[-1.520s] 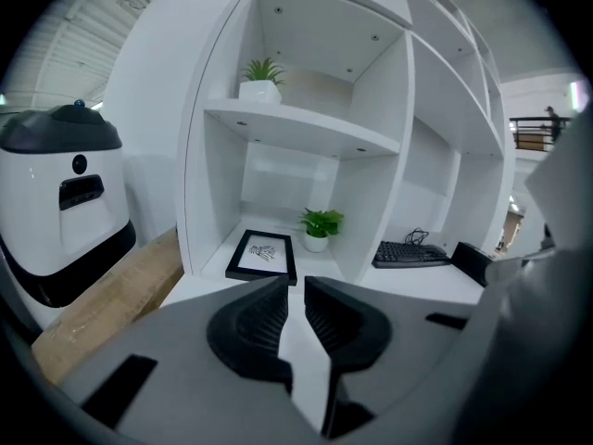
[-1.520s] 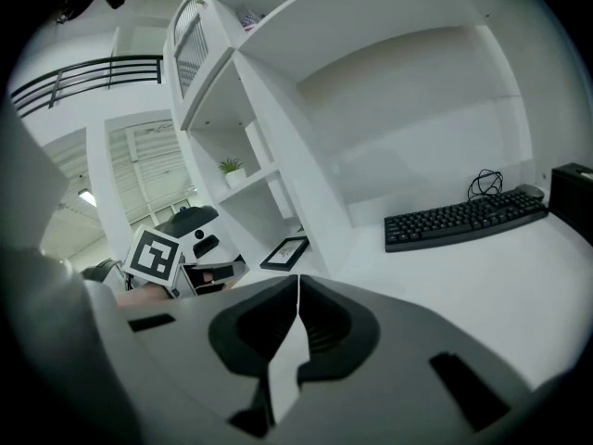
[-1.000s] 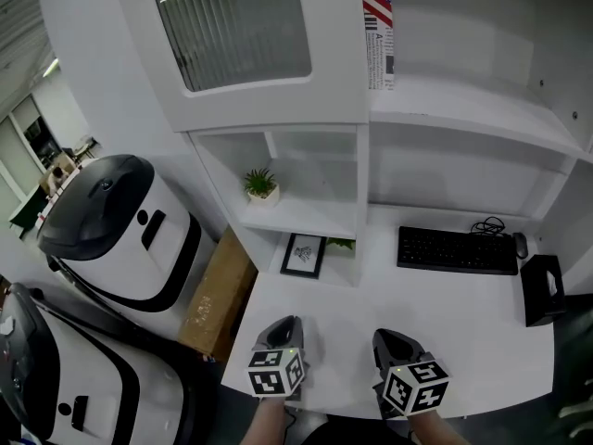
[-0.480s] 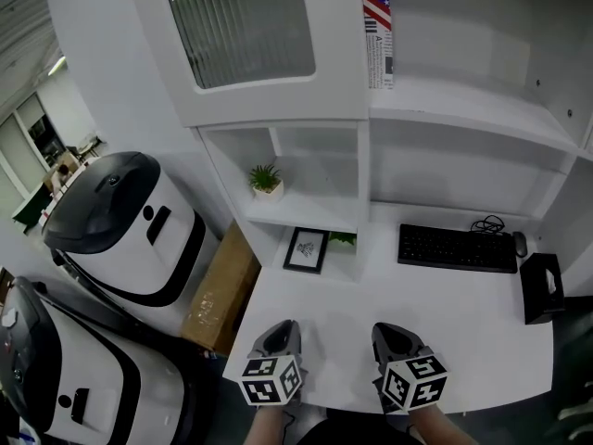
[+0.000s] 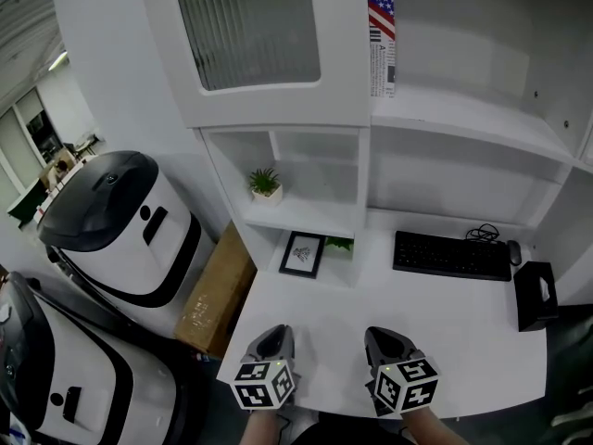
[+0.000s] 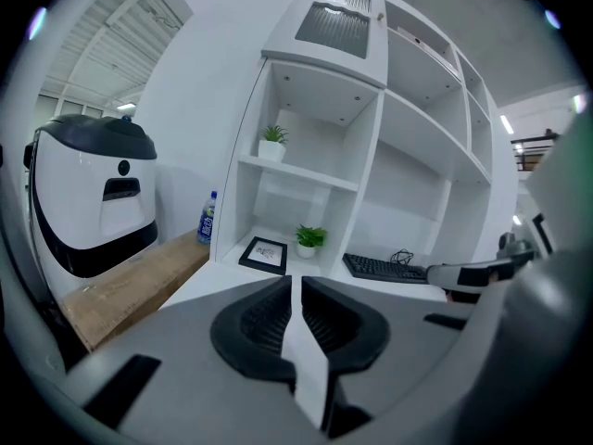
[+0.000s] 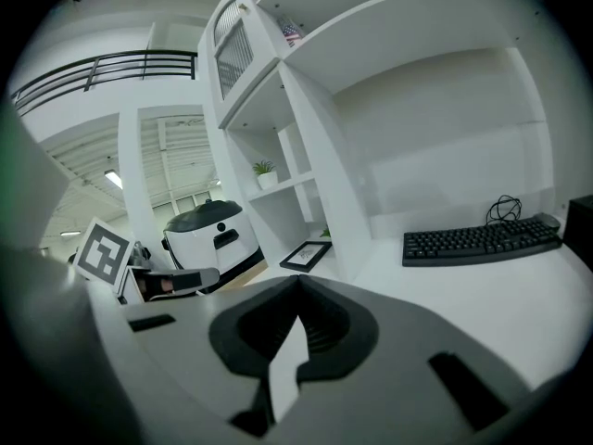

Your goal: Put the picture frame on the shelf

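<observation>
Head view | picture frame (image 5: 303, 254) was seen in lowest shelf bay (image 5: 326, 269) | left gripper (image 5: 273, 336) and right gripper (image 5: 379, 335) were held closed, empty.

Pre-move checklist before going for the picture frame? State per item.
1. Picture frame found: ok, in the lower cubby beside a small plant.
2. Left claw empty: ok, shut on nothing.
3. Right claw empty: ok, shut on nothing.
4. Claws open for a grasp: not ok, both are shut.
5. Room on the shelf above: ok, the potted plant sits at its left and the rest is bare.
6. Path to the frame: ok, only bare desk lies between the claws and the frame.
</observation>
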{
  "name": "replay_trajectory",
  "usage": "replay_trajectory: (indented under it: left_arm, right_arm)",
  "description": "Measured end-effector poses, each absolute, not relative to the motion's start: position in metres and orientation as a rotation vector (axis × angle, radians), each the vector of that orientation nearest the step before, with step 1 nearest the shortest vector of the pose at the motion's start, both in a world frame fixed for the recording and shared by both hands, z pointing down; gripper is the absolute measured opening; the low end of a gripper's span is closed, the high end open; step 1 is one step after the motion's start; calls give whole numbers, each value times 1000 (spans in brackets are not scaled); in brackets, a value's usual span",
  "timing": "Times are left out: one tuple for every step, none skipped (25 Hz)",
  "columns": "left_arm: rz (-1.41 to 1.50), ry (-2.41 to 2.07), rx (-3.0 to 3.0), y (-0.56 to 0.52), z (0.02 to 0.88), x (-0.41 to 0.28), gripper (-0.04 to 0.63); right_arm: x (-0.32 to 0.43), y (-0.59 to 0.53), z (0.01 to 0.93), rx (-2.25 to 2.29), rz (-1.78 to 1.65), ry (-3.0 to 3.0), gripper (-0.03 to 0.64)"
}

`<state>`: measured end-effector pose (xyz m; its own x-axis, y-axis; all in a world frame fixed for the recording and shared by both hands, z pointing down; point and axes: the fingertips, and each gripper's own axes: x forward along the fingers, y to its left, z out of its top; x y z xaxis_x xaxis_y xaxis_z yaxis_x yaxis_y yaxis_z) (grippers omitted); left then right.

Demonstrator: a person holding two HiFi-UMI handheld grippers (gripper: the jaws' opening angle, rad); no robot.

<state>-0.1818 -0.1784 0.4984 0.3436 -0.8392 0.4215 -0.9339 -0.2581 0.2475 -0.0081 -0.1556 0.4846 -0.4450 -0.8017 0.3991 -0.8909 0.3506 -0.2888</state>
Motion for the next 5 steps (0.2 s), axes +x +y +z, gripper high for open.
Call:
replay_trajectory:
  left_arm:
    - [277,-1547,2162,-180,499,-182,35]
    - [271,-1544,2164,-181,498,-181,35]
    - [266,-1541,2166,-183,498,-181,35]
    - [260,-1539,2170,-185,498,-182,35]
    - [255,-1537,2174,-187,497,-182,35]
  right_arm:
    - [-8,-157,485,1537,701,-2421,0]
    - [-9,-158,485,1538,701,-2420,0]
    - [-9,-159,485,1538,700,-2420,0]
    - [-10,-161,485,1539,701,-2419,0]
    - [-11,-162,486,1540,701,-2419,0]
